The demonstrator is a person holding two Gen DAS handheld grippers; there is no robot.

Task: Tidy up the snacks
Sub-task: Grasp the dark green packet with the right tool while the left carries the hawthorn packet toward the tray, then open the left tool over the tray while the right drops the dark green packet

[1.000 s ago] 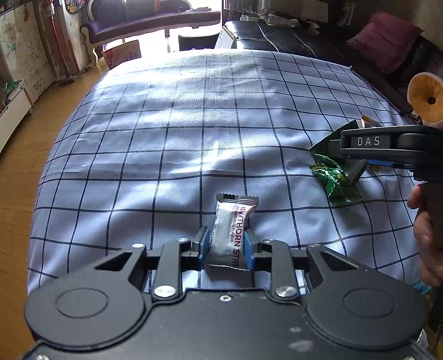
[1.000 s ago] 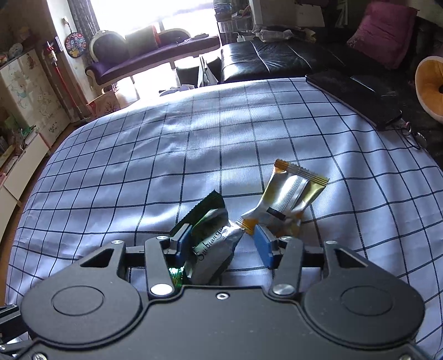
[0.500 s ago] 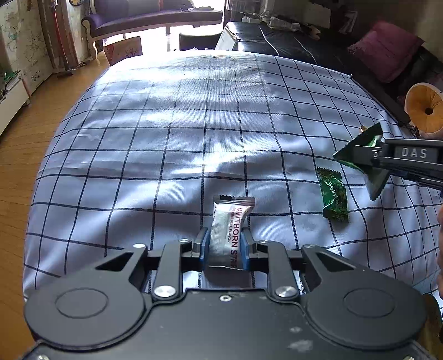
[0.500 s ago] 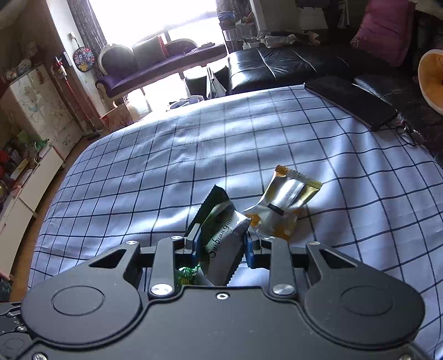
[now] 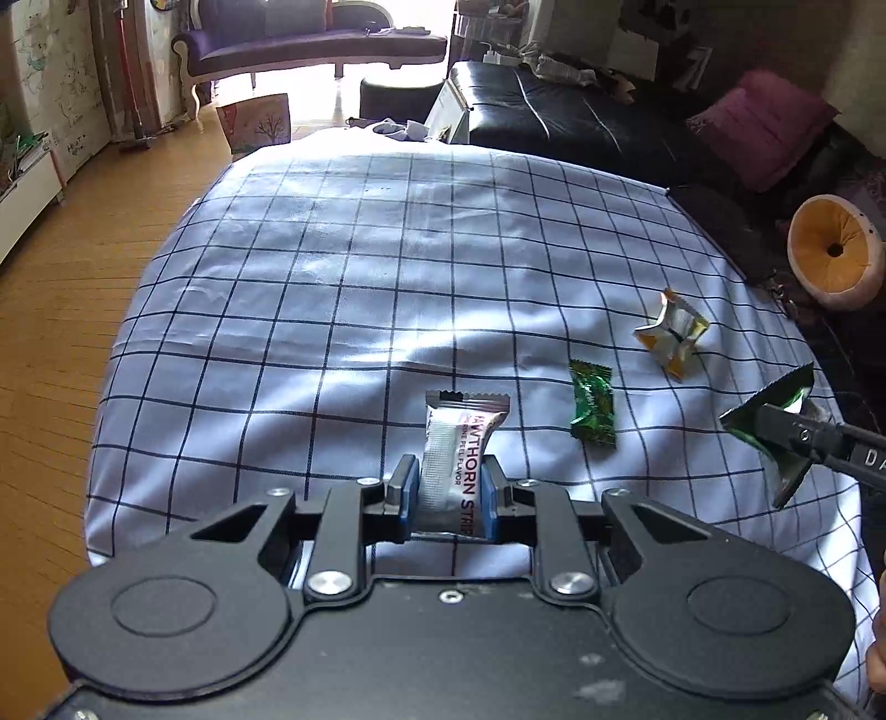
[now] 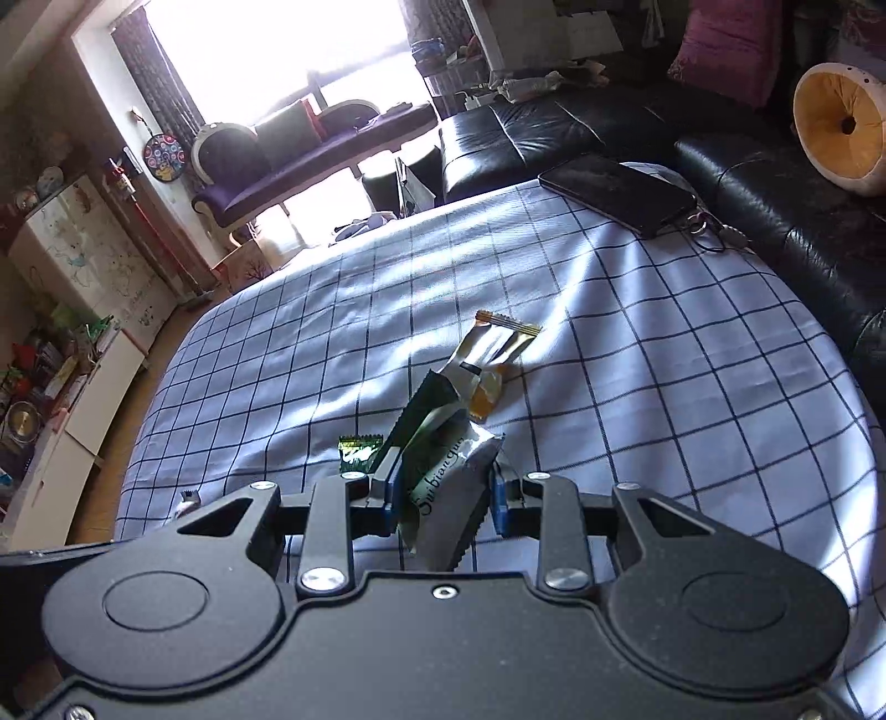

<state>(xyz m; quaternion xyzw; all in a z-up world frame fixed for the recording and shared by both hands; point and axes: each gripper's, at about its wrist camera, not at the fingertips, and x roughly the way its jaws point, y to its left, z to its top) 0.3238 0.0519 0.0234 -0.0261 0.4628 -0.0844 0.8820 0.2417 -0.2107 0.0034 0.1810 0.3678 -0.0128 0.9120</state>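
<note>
- Where the room opens out behind, a black leather sofa [image 6: 637, 127] runs along the far and right sides of the desk, with a purple cushion [image 5: 767, 135] on it and a round cream-and-orange cushion [image 6: 841, 127] further right.
- A purple upholstered bench [image 5: 310, 41] stands by the bright window, and wooden floor [image 5: 61, 310] shows to the left.
- The desk, under a white cloth with a dark grid pattern [image 5: 332, 310], carries all the snacks; most of its surface lies bare ahead of both grippers.
- A flat black tablet-like slab [image 6: 614, 191] lies at the cloth's far right edge, a cable and keys just beside it.
- The left gripper [image 5: 446, 498] has its jaws pinching a white-and-silver hawthorn strip packet [image 5: 457, 448], which stands upright between the blue pads, lifted off the cloth.
- The right gripper [image 6: 446, 501] has its jaws pressed onto a dark green and silver foil snack packet [image 6: 443, 476], tilted and clear of the cloth; in the left view it hangs at the right edge [image 5: 775, 432].
- A gold-and-silver crumpled snack wrapper [image 5: 670, 335] lies on the cloth, well apart from the left gripper.
- A small green foil candy packet [image 5: 592, 401] lies between that wrapper and the hawthorn packet, touching neither.
</note>
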